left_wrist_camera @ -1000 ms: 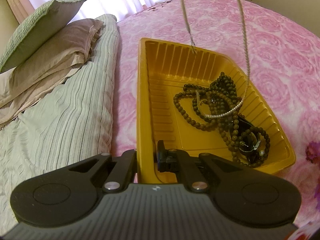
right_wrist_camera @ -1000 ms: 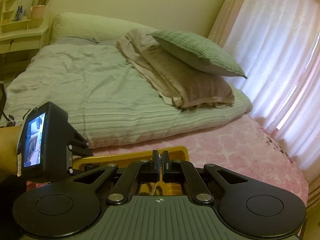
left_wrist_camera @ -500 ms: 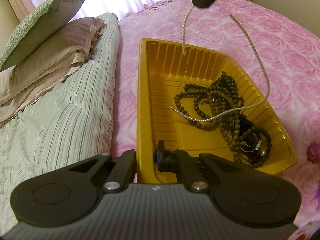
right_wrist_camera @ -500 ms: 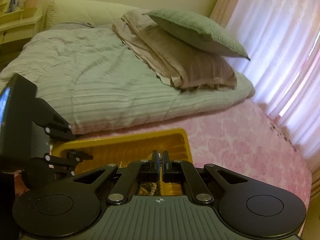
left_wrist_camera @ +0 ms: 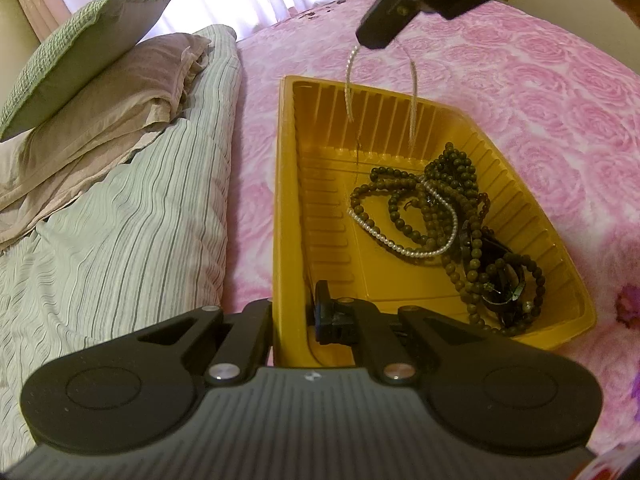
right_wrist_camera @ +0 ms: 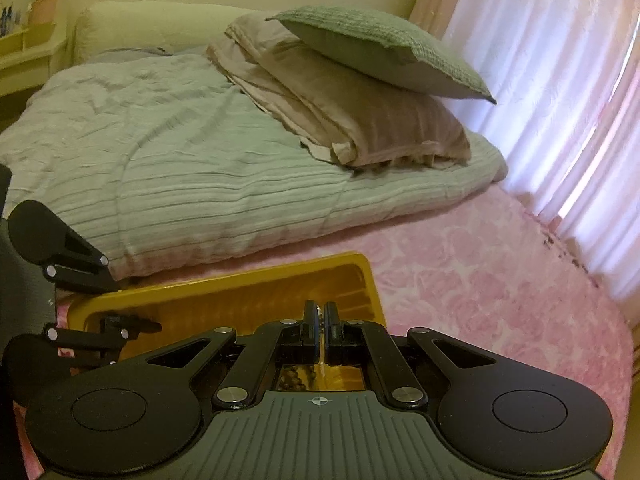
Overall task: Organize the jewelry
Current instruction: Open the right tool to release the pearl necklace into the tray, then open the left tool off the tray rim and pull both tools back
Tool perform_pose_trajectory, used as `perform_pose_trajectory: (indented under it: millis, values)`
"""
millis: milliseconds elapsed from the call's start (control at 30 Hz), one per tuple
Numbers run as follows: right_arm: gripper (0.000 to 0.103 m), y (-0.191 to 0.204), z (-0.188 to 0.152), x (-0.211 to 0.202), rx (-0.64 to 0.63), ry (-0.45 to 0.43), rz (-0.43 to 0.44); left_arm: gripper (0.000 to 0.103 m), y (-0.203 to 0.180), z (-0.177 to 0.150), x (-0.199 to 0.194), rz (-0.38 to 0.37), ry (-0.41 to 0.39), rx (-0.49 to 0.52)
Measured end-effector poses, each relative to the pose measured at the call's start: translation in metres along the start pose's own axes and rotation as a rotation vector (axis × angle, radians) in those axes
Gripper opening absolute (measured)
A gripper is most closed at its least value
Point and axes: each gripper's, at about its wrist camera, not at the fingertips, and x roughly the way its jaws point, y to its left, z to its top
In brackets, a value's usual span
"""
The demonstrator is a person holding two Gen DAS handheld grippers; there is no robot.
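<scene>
Your biggest risk is the ribbed yellow plastic tray (left_wrist_camera: pixel 400 280) tipping: your left claw (left_wrist_camera: pixel 294 312) is clamped on its near wall, and a twist would spill it onto the pink rose-patterned bedspread (left_wrist_camera: pixel 540 100). Next, the pale beaded necklace (left_wrist_camera: pixel 404 246), pinched in your right claw (left_wrist_camera: pixel 374 40) directly above the tray, already lies partly across the heap of dark round-bead strands (left_wrist_camera: pixel 440 216) below; I think it could tangle there. The tray holds only those pieces.
</scene>
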Motion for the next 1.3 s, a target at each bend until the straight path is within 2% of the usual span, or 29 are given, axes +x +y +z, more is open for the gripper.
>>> perform_pose_trajectory:
  millis: [300,467,633,700,733,767,800,967,1300]
  values:
    - [0.002,-0.003,-0.008,0.006,0.029,0.03,0.014,0.004,0.0,-0.001,0.0,-0.001,0.001,-0.002]
    - [0.002,-0.008,-0.009,0.0,0.068,0.009,0.017,0.004,0.0,-0.001,0.0,-0.001,0.001,-0.003]
    - [0.004,-0.017,-0.016,-0.014,0.13,-0.02,-0.019,0.004,0.0,-0.002,0.001,-0.003,0.0,-0.005]
    - [0.027,-0.022,-0.026,-0.022,0.173,-0.031,-0.035,0.004,0.001,-0.002,0.001,-0.004,0.0,-0.009]
    - [0.062,-0.025,-0.032,-0.027,0.2,-0.039,-0.042,0.004,0.001,-0.003,0.001,-0.006,0.0,-0.011]
    - [0.084,-0.028,-0.039,-0.033,0.232,-0.055,-0.054,0.004,0.002,-0.003,0.001,-0.007,-0.001,-0.012]
    - [0.085,-0.031,-0.049,-0.041,0.27,-0.077,-0.064,0.004,0.002,-0.003,0.001,-0.009,-0.001,-0.014]
    - [0.085,-0.04,-0.096,-0.063,0.468,-0.064,-0.071,0.004,0.006,-0.004,0.003,-0.019,0.001,-0.031]
    - [0.085,-0.02,-0.183,-0.099,0.784,-0.03,-0.12,0.009,0.025,-0.013,0.004,-0.084,0.004,-0.128]
